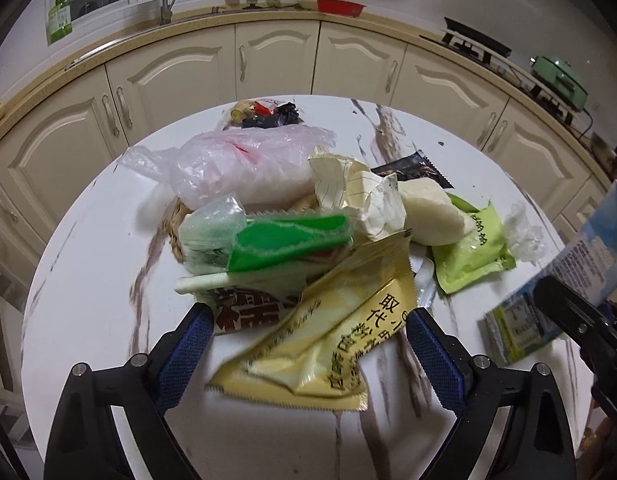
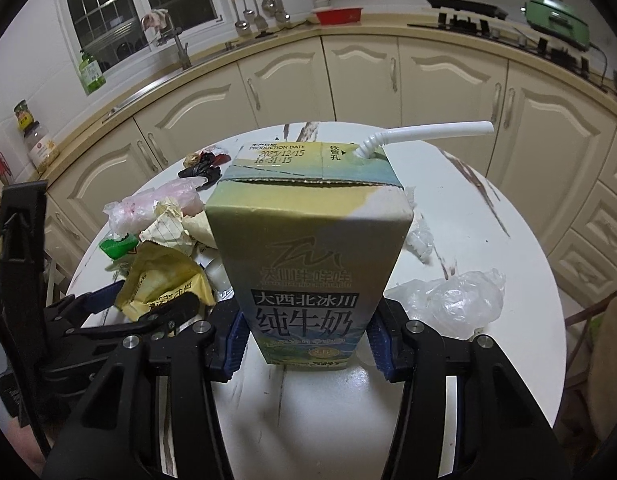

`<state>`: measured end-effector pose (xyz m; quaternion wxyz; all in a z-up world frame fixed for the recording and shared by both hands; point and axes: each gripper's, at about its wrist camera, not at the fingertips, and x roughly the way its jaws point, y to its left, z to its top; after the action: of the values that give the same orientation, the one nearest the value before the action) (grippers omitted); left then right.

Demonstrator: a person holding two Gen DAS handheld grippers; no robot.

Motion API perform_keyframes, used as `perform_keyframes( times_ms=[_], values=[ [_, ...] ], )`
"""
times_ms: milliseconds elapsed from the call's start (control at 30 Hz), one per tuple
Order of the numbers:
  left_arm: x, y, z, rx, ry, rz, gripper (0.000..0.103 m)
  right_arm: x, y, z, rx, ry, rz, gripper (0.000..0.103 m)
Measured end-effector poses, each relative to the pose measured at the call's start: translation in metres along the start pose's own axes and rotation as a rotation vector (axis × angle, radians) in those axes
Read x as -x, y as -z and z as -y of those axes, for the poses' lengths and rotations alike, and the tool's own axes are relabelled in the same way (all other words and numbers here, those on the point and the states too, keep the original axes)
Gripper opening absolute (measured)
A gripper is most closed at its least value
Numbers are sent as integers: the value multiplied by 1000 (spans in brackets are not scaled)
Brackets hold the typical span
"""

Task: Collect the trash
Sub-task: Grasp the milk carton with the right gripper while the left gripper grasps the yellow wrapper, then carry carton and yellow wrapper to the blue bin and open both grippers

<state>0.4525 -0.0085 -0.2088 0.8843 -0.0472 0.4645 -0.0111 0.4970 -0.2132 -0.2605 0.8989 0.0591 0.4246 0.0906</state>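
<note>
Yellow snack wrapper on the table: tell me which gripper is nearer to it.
Left. The left gripper straddles the yellow snack wrapper, jaws open. The right gripper sits off to its right, shut on the milk carton.

The left claw [image 1: 308, 332] is seen with its blue-padded fingers [image 1: 186, 354] spread wide on either side of a yellow wrapper [image 1: 328, 344], which is not pressed by either pad. The wrapper lies at the near edge of a trash heap on the white marbled surface [image 1: 88, 300]. In the heap, a green wrapper [image 1: 292, 244], a crumpled clear plastic bag [image 1: 236, 168] and a pale green sachet [image 1: 472, 256] are piled. At the right edge, a milk carton [image 1: 556, 276] is held tilted in the right claw [image 1: 564, 312].
</note>
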Motion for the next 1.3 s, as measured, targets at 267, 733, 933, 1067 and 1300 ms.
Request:
perform_keyframes(
  times_ms=[267, 733, 933, 1067, 1300],
  values=[
    [4, 10, 0, -42, 38, 41, 30, 0, 0, 0, 1, 2, -5, 48],
    [40, 51, -35, 2, 123, 38, 25, 5, 10, -13, 27, -35, -13, 47],
    [68, 55, -34, 3, 131, 75, 24, 19, 13, -14, 34, -68, 7, 47],
    [81, 59, -30, -10, 141, 101, 24, 29, 14, -7, 23, -85, 19, 47],
    [104, 59, -16, -46, 158, 138, 24, 49, 20, 2, 8, -87, 47, 47]
  ],
)
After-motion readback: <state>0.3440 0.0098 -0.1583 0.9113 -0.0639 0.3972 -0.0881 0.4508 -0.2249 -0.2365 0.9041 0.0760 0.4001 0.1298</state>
